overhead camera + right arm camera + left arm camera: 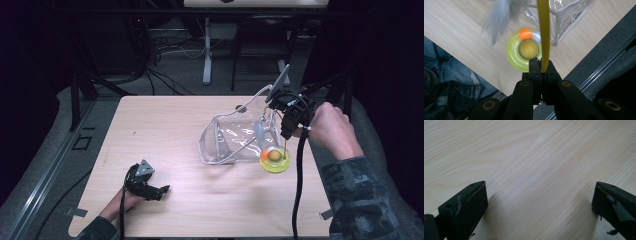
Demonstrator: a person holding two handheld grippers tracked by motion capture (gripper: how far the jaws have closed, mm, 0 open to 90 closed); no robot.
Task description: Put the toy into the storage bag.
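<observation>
A cat-toy wand hangs from my right gripper (pixel 288 131), which is shut on its thin yellow rod (pixel 544 30). Below the jaws hangs the toy's round yellow-green disc (pixel 275 160) with an orange ball (pixel 525 34) on its rim. A grey feather tuft (pixel 499 17) dangles beside the rod. The disc hovers at the right edge of a clear plastic pouch (pixel 232 138) that lies on the wooden table (pixel 165 125). My left gripper (pixel 161 190) rests low near the table's front left, open, with bare wood between its fingertips (pixel 471 200).
The table's right edge runs just under the disc, with grey carpet (pixel 599 50) beyond it. A person's trouser leg (pixel 446 72) shows below that edge. Cables and stand legs (pixel 207 60) lie on the floor behind the table.
</observation>
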